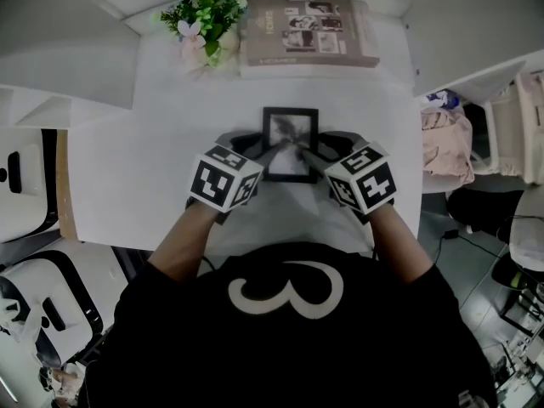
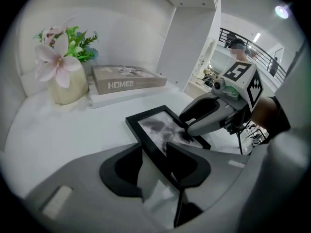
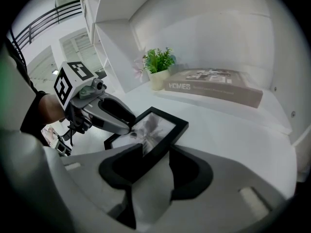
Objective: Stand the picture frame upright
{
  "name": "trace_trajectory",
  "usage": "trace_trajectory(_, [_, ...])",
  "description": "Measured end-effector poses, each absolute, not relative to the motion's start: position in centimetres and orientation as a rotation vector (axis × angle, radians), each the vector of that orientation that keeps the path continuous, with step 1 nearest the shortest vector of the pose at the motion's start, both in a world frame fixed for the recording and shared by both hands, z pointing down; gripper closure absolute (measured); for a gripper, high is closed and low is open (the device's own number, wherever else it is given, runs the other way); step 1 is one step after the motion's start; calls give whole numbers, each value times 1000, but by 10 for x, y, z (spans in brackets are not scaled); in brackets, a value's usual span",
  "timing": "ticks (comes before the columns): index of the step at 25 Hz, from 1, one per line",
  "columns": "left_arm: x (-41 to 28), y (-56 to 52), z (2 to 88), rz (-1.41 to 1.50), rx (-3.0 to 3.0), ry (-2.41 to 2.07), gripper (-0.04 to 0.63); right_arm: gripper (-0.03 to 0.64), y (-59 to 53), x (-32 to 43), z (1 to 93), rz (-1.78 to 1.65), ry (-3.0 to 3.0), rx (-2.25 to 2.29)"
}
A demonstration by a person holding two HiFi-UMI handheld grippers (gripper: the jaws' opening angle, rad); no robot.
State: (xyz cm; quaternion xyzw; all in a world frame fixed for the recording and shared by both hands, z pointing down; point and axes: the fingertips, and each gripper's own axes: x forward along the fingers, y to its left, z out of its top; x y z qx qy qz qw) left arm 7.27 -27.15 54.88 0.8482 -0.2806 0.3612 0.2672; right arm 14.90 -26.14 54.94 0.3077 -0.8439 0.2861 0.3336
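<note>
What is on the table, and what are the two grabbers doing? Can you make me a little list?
picture frame: lying face up on the white table, not standing yet
left gripper: jaws apart, an edge of the frame between them
right gripper: jaws apart, the frame's other side between them
behind the frame: book lying flat, potted flowers to its left

The word HOMES stands in pale capitals on the spine of the grey book (image 2: 129, 79) at the back of the white table; its cover print is too small to read; a large white 3 shows on the person's black shirt (image 1: 289, 338); the cubes on the left gripper (image 1: 268, 153) and right gripper (image 1: 313, 155) carry black-and-white square patterns, no letters.
</note>
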Motion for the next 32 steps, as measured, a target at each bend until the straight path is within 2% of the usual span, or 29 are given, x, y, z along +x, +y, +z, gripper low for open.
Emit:
trace_trajectory(17, [66,-254,547,987,2283,-806,439,440,-245,143,549,697,-2181,813])
trace_trajectory(32, [44,-187,545,989,2264,-822,439,442,-177,120,548,673,-2157,801])
